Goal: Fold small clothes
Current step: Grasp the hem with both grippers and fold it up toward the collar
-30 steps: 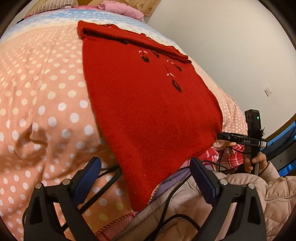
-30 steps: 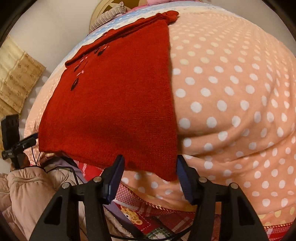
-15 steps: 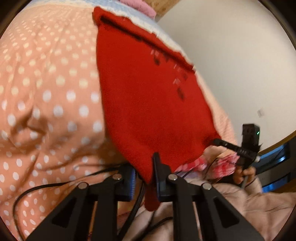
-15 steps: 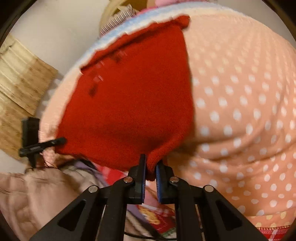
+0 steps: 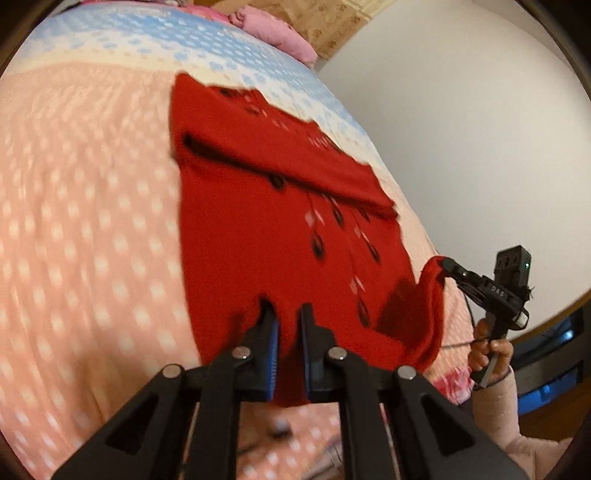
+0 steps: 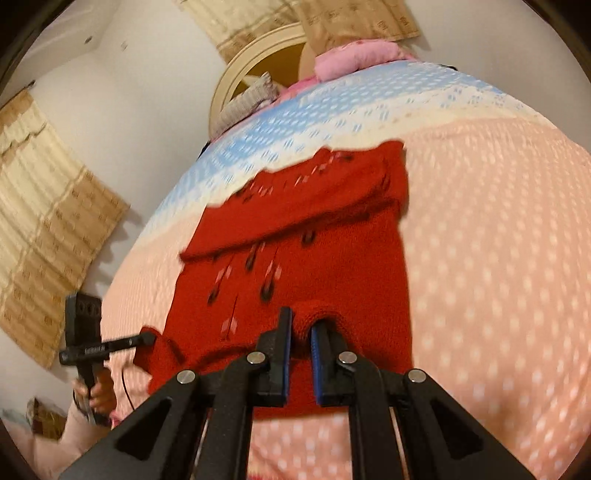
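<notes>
A red knitted sweater (image 5: 258, 229) with dark and white pattern marks lies on the peach polka-dot bed cover (image 5: 74, 221), its sleeves folded across the top. My left gripper (image 5: 282, 310) pinches one bottom corner of the hem, its jaws still closing on the cloth. In the right wrist view my right gripper (image 6: 301, 323) is shut on the other bottom corner of the sweater (image 6: 314, 258). Both corners are raised off the cover (image 6: 498, 258), and the hem sags between them. Each view shows the other gripper at its edge: right gripper (image 5: 447, 264), left gripper (image 6: 147, 338).
A pink pillow (image 5: 273, 33) lies at the head of the bed, below a round cream headboard (image 6: 251, 62). A white wall (image 5: 461, 129) stands close along one side. Beige curtains (image 6: 44, 206) hang nearby. A person's hand (image 5: 491, 350) grips the right handle.
Both grippers went from open around the hem to pinching its two bottom corners. They have since lifted the hem off the bed and carried it toward the sweater's collar.
</notes>
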